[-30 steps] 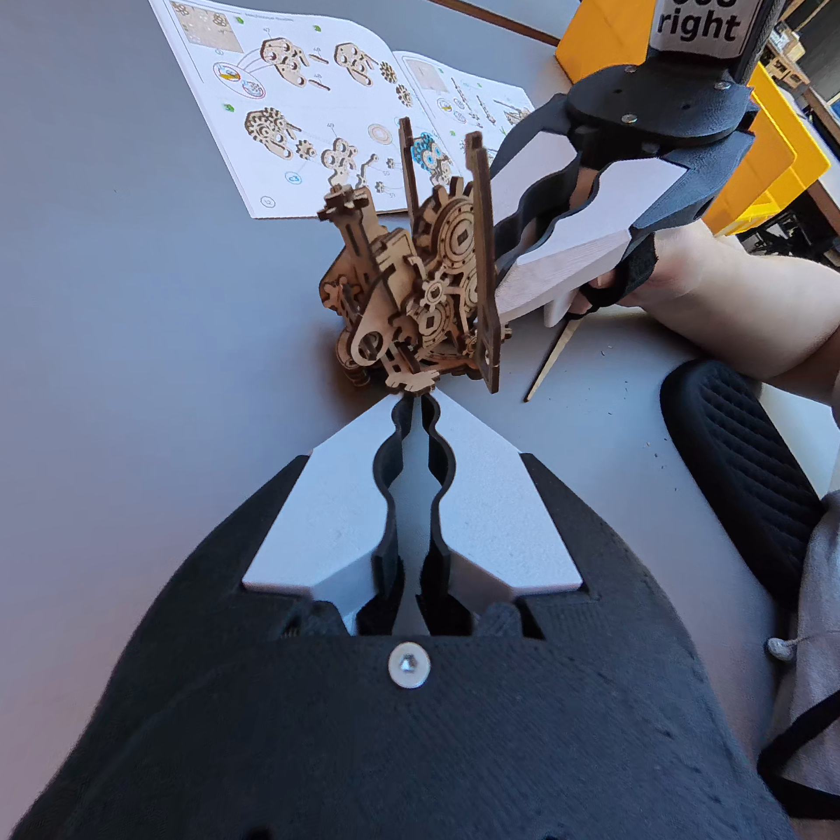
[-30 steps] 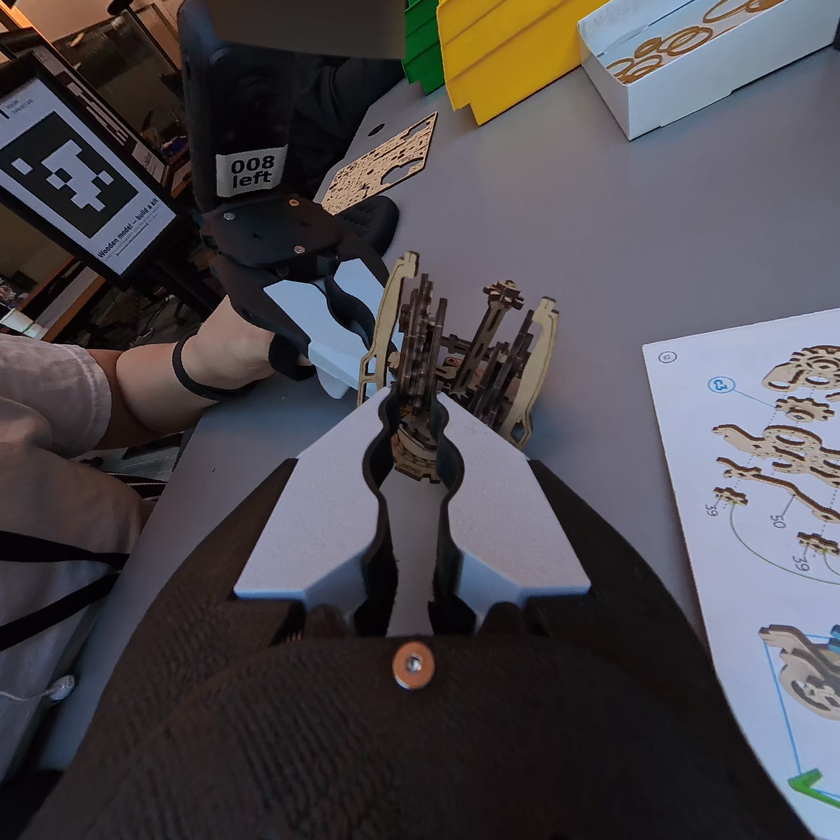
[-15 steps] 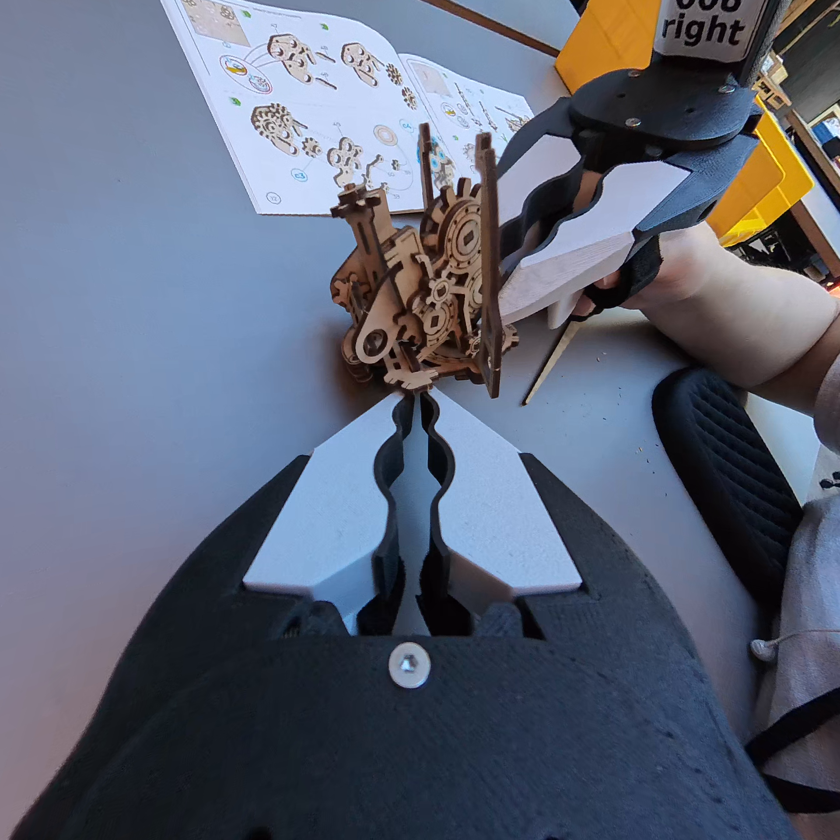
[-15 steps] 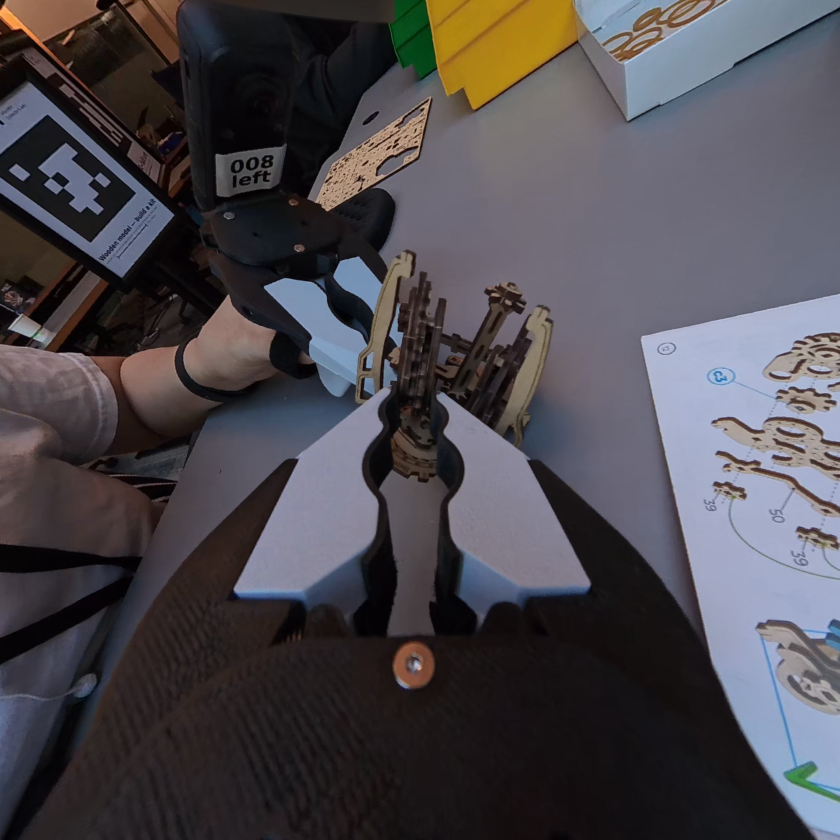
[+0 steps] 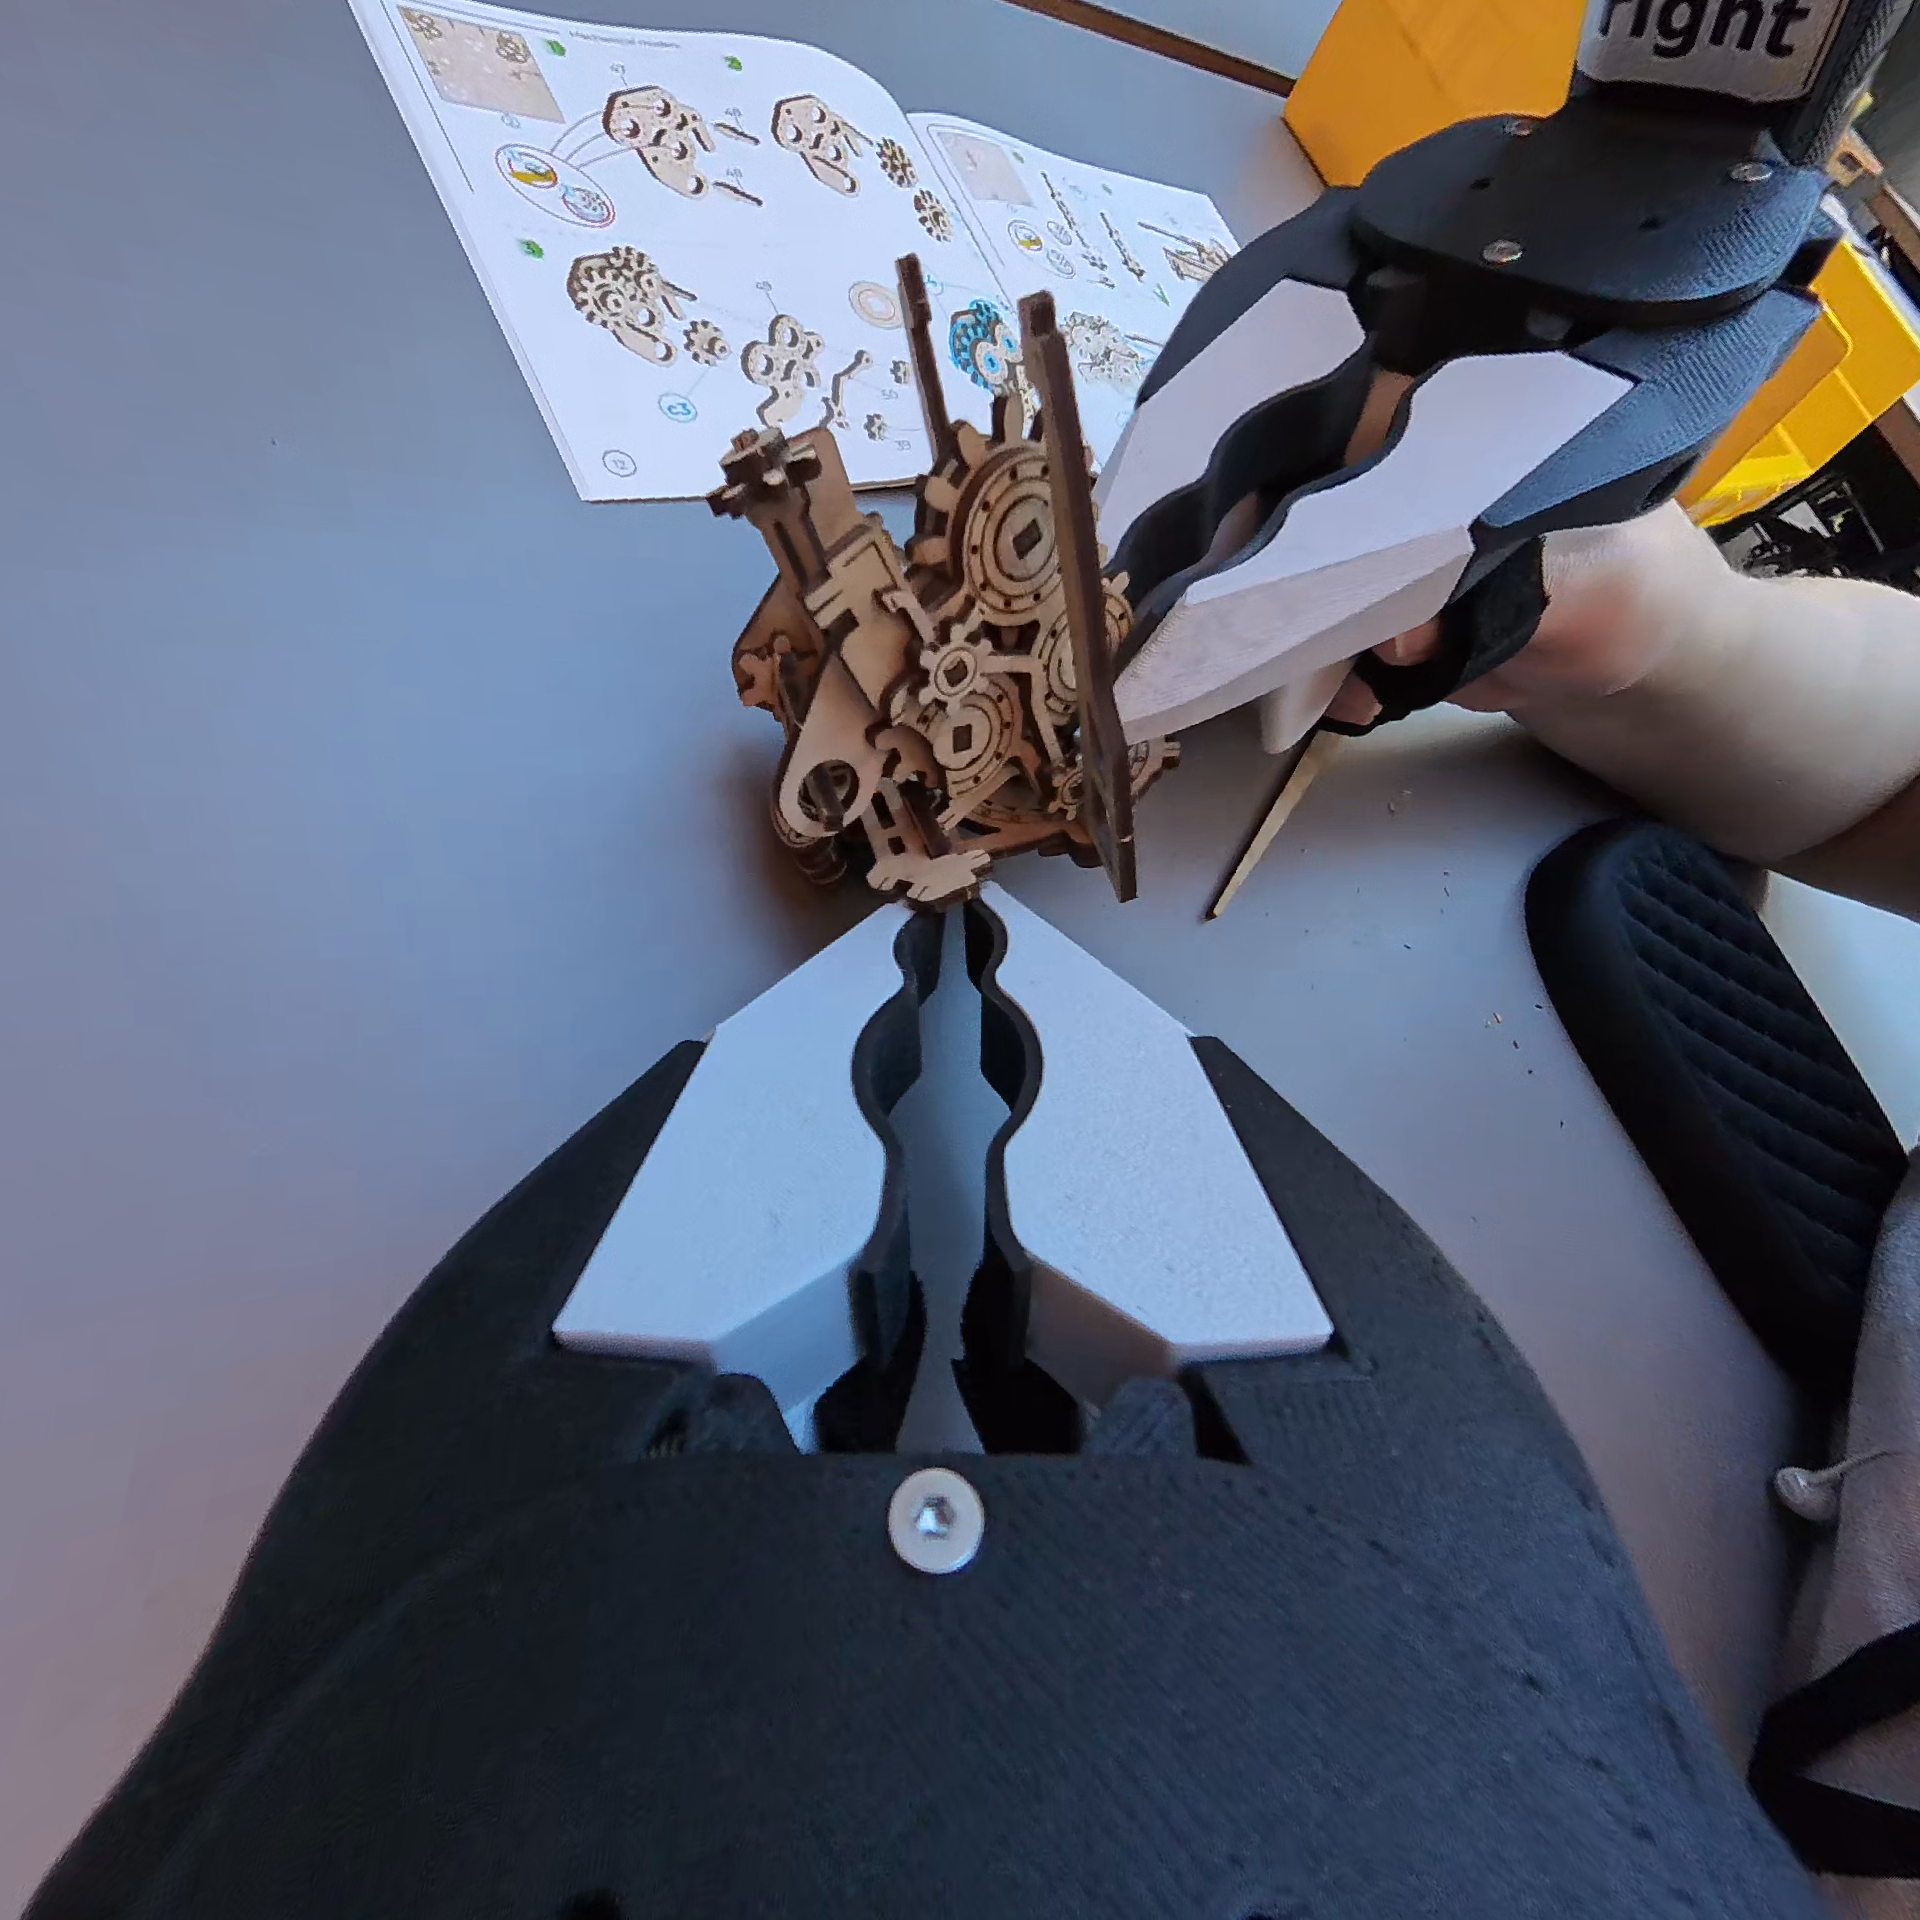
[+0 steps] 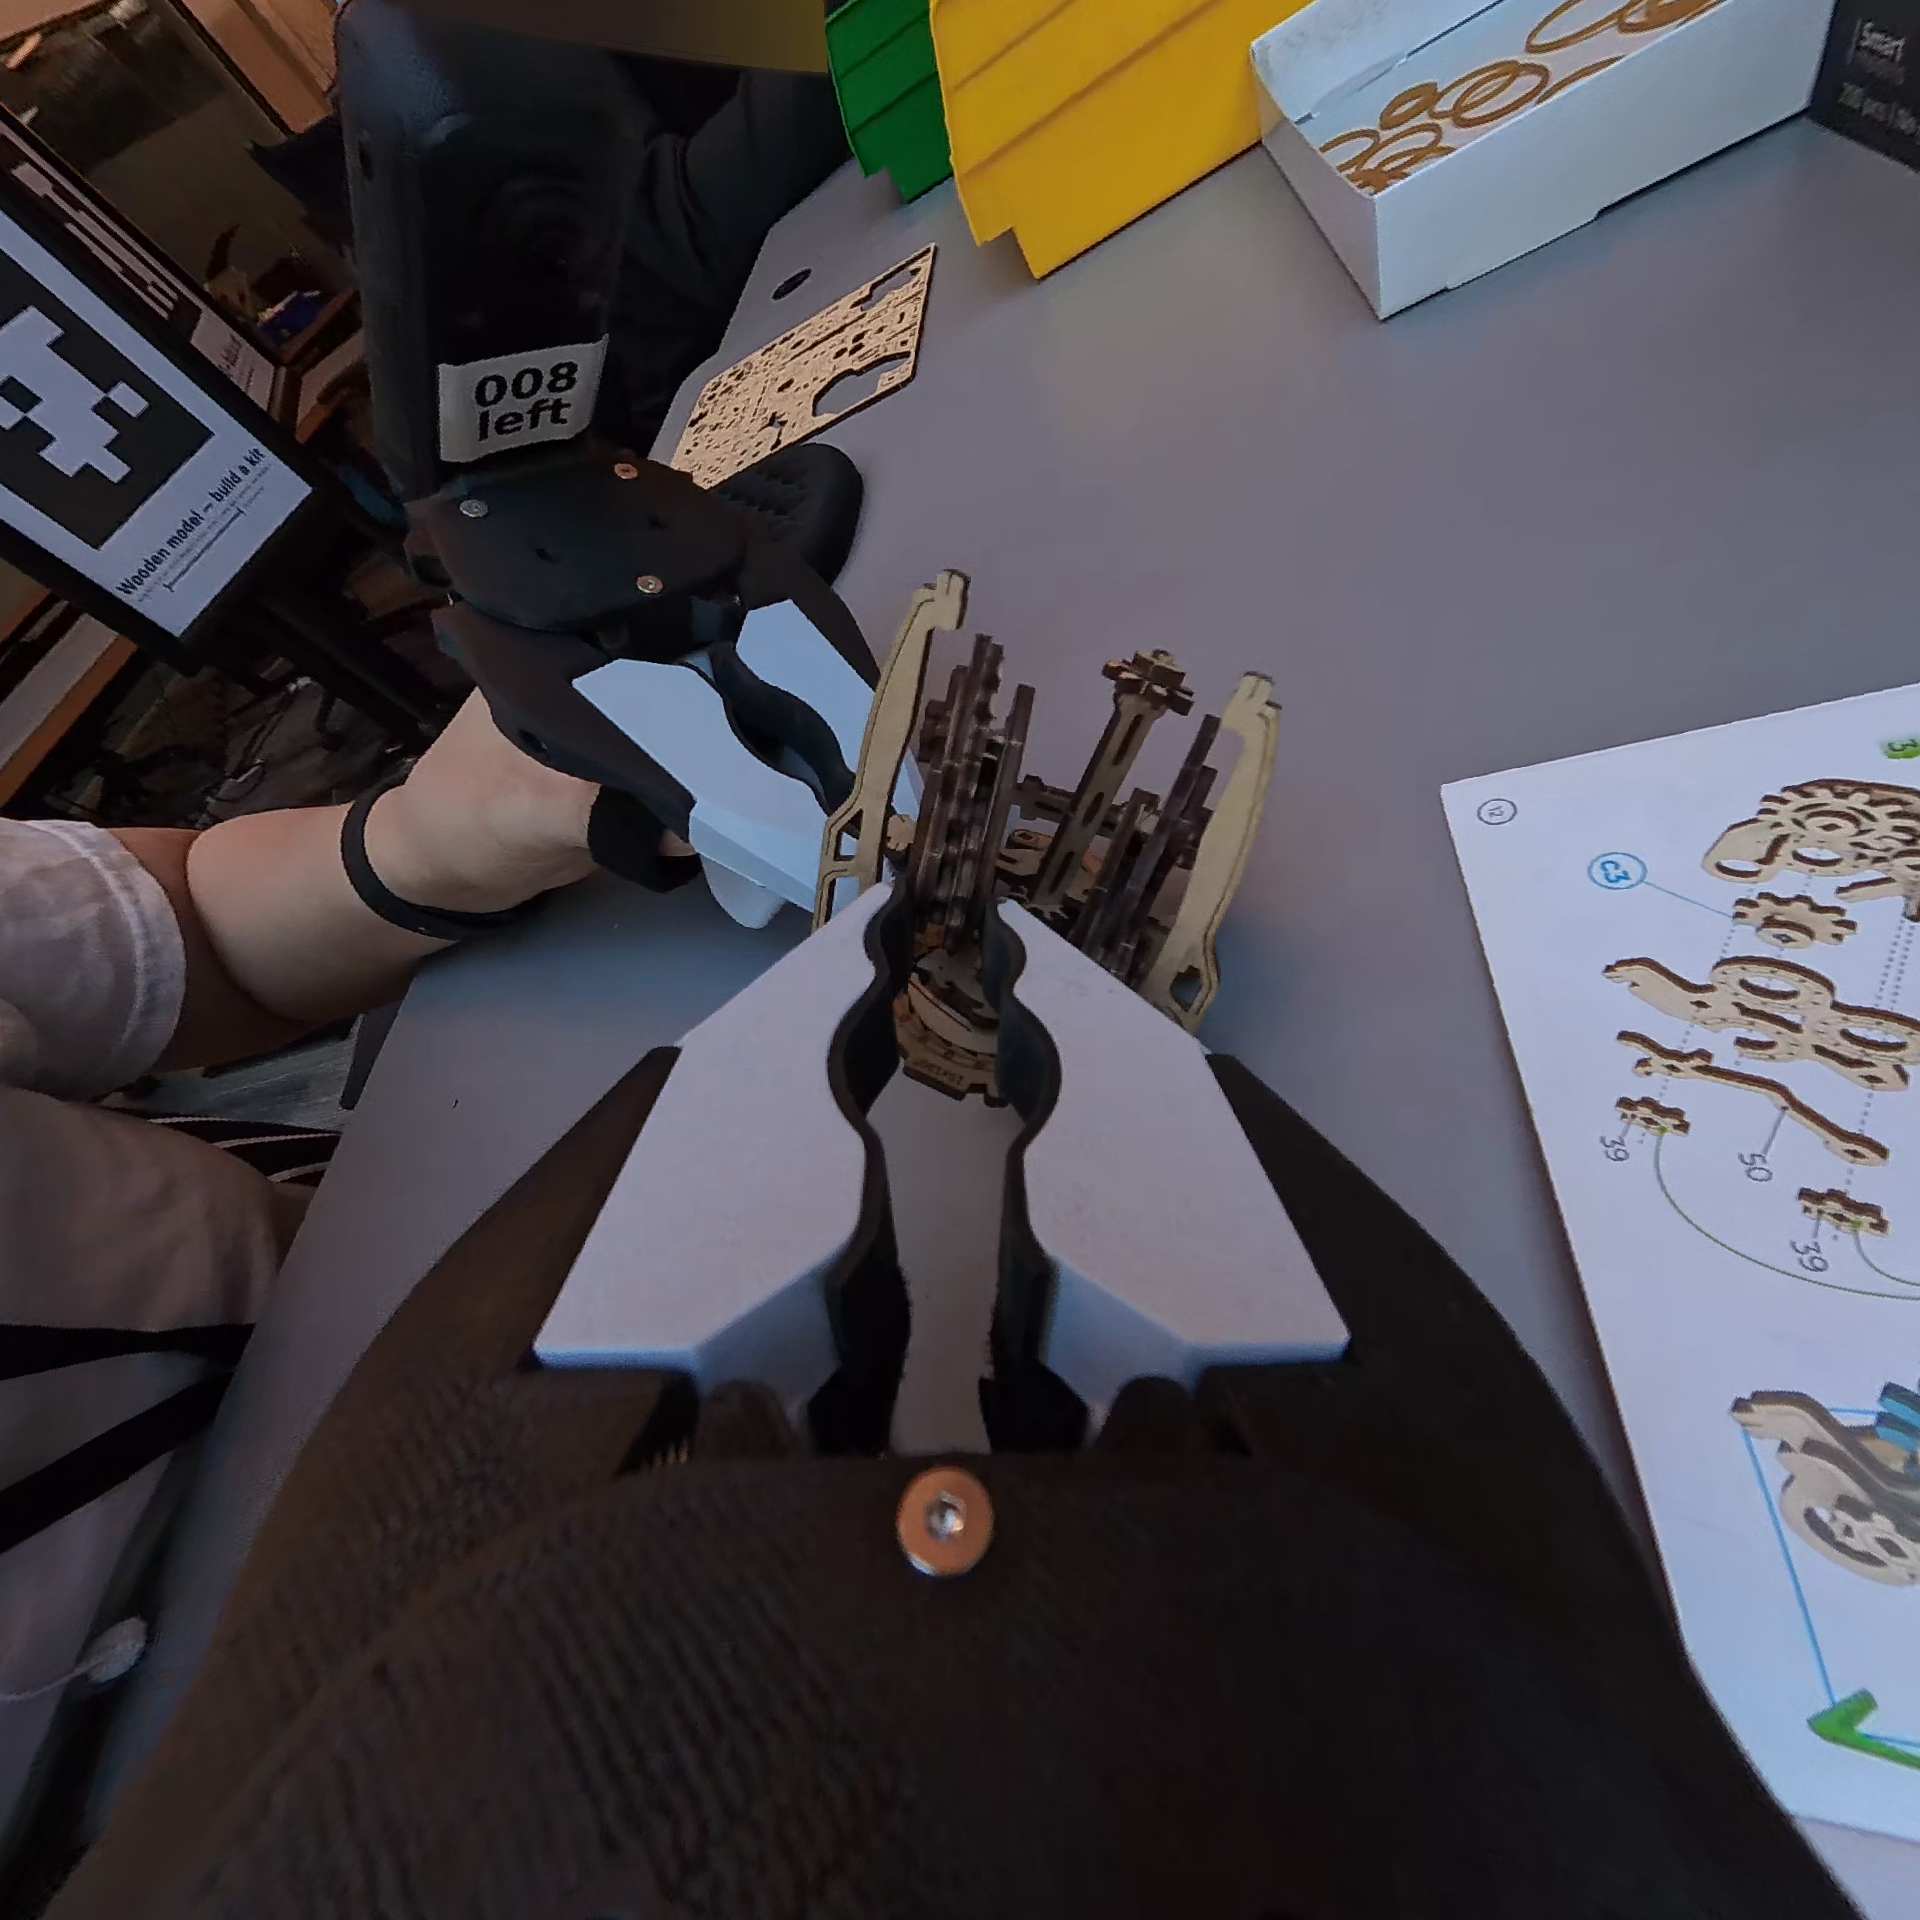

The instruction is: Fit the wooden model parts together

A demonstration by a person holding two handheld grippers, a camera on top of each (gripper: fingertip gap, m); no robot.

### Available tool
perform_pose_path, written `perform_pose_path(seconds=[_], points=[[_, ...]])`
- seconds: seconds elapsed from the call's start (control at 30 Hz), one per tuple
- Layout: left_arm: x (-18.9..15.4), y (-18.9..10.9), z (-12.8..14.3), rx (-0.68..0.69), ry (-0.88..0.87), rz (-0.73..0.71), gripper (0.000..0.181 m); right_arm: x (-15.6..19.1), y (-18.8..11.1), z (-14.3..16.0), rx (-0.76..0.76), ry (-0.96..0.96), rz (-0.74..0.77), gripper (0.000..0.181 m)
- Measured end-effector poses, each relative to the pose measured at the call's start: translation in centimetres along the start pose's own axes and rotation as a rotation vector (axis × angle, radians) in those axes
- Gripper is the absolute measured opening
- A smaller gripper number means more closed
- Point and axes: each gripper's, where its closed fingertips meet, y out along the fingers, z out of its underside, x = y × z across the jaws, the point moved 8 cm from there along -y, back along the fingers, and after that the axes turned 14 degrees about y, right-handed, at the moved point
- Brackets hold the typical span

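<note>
A partly built wooden model (image 5: 935, 665) of gears and plates stands on the grey table (image 5: 312, 831), held from two sides. My left gripper (image 5: 951, 906) is shut on a small wooden tab at the model's near bottom edge. My right gripper (image 5: 1120, 644) comes in from the upper right and is pressed against the model's dark side plate. In the right wrist view the right gripper (image 6: 945, 914) is shut on the model's (image 6: 1049, 810) stack of gears. The left gripper (image 6: 821, 810) reaches in behind the model's pale left side plate.
An open instruction booklet (image 5: 727, 260) lies behind the model and shows at the right in the right wrist view (image 6: 1714, 1039). A thin wooden stick (image 5: 1262, 831), a black chair armrest (image 5: 1714, 1091), yellow bins (image 6: 1091, 104), a white box (image 6: 1455, 229) and a punched wooden sheet (image 6: 810, 374) are around. My left and right fingertips are right by each other.
The model and both grippers have shifted only slightly, with the model a little more upright. Both grips are unchanged.
</note>
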Motion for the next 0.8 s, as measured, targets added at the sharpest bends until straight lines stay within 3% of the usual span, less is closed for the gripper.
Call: perform_pose_path(seconds=[0.8], points=[[-0.09, 0.2, -0.17, -0.016, -0.016, 0.022, 0.017, 0.43, 0.12, 0.11, -0.042, -0.081, 0.058, 0.01]])
